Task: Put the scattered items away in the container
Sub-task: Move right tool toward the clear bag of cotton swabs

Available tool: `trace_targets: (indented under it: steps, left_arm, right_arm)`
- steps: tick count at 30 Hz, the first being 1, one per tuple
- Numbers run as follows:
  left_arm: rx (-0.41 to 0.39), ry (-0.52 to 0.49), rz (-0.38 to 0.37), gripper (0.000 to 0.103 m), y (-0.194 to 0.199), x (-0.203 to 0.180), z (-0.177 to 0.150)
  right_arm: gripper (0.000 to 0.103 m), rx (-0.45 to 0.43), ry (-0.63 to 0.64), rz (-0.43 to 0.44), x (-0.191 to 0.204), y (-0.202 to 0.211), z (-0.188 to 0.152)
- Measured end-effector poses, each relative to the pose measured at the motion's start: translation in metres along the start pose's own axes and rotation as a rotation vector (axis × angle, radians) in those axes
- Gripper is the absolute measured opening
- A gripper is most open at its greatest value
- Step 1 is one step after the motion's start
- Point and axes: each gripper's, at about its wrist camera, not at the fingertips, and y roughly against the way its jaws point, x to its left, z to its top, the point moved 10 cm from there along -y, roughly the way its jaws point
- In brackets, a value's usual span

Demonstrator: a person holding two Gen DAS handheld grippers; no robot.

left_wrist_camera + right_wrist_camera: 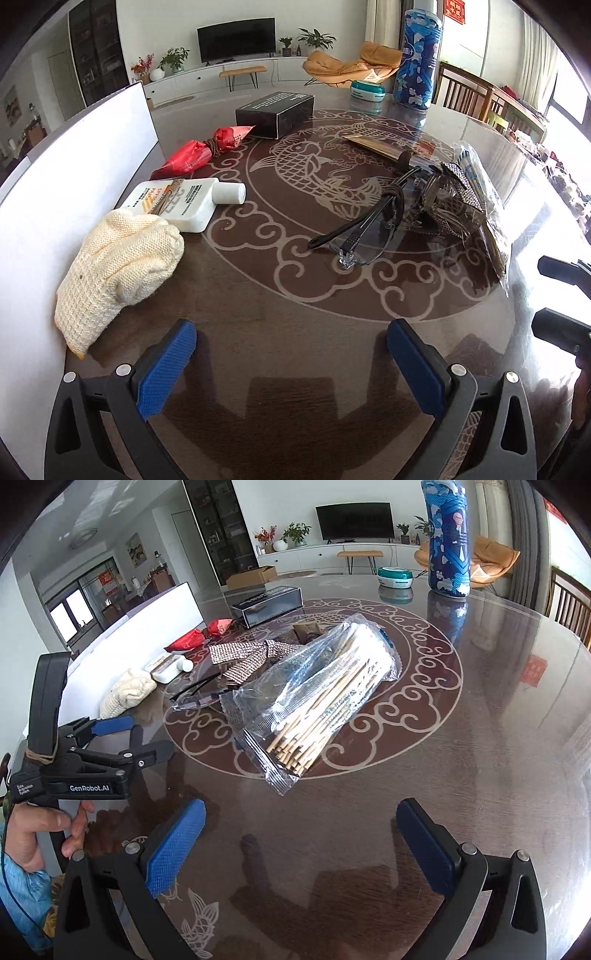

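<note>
Fingers on both tools stand wide apart and hold nothing: left gripper (291,365) and right gripper (301,845) each hover low over bare table (295,350), blue pads facing inward across an open gap.

Progress, judged from the layout: nothing looks stowed yet. Every loose item sits on the glass tabletop.

Container: probably the white box (74,166) along the left edge of the table. Only its outer wall shows; its inside is hidden, so contents cannot be checked.

Items left, largest first:
- Clear bag of wooden sticks (321,701), lying flat near table centre, just ahead of the right gripper.
- Cream knitted glove (118,269), against the white wall, near the left gripper.
- Black carton (277,112), far side.
- White bottle (184,201), on its side, touching the glove's far end.
- Red packet (199,151), tied in the middle, between bottle and carton.
- Glasses (362,229), arms folded, beside the stick bag.
- Rhinestone bow (247,657), resting on the glasses.
- Gold sachet (373,146), partly covered.

Tall blue can (447,539) and teal tin (395,576) stand well apart at the far rim; whether they count is unclear.

At least 8 pieces remain, 0 visibly placed.
</note>
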Motion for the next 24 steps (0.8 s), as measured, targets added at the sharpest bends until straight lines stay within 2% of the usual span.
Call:
trace_targets:
  steps: [3,5,8,12,15,24]
  left_arm:
    - [-0.001,0.0,0.0,0.103,0.0,0.0,0.0]
    - [0.0,0.001,0.0,0.103,0.0,0.0,0.0]
    - [0.0,0.003,0.002,0.103,0.0,0.001,0.0]
    - [-0.001,0.003,0.001,0.103,-0.001,0.001,0.0]
    - [-0.001,0.003,0.001,0.103,-0.001,0.001,0.0]
    - [-0.001,0.003,0.001,0.103,-0.001,0.001,0.0]
  right_arm:
    - [0.103,-0.042,0.019,-0.038,0.008,-0.004,0.031]
    - [0.103,-0.071,-0.012,-0.029,0.008,-0.007,0.053]
    - [0.103,-0.032,-0.024,-0.05,0.006,-0.024,0.068]
    - [0.103,0.014,0.009,-0.101,0.001,-0.042,0.063]
    - [0.103,0.041,-0.019,-0.121,-0.01,-0.047,0.051]
    - [0.103,0.072,-0.057,-0.201,-0.053,-0.036,0.028]
